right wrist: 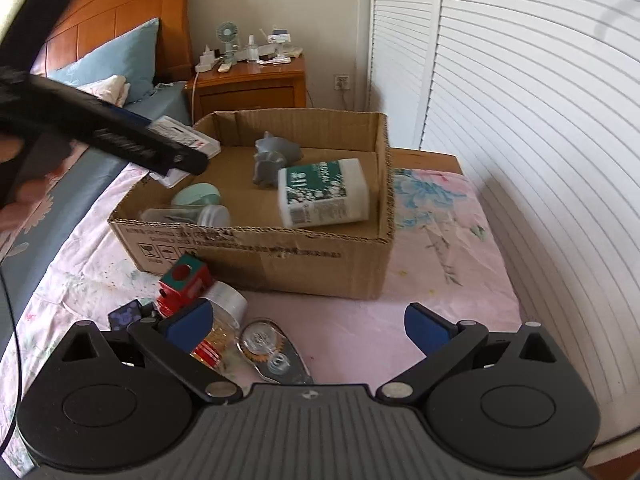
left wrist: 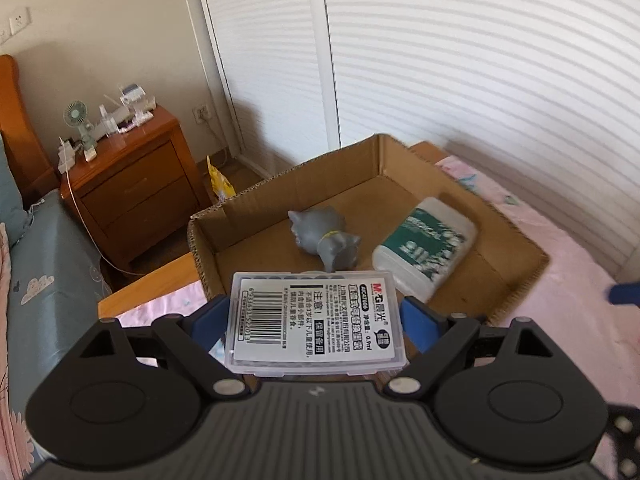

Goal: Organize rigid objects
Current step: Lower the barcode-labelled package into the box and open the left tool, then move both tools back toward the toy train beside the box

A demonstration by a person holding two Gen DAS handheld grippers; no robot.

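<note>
Clear plastic case point(left wrist: 316, 320) clamped across its short sides by the left gripper point(left wrist: 316, 316), long axis along the fingers | hanging at the near-left rim of the cardboard box point(left wrist: 520, 280), box floor ahead and below | right gripper point(right wrist: 308, 324) spread wide, holding nothing, over loose items on the bed point(right wrist: 360, 340)

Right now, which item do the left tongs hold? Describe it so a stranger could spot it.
Find the cardboard box on the pink bedsheet. At its left edge, the left tongs grip a flat clear plastic case. Its white barcode label with black print distinguishes it from the grey figurine and green-labelled container inside.
</note>
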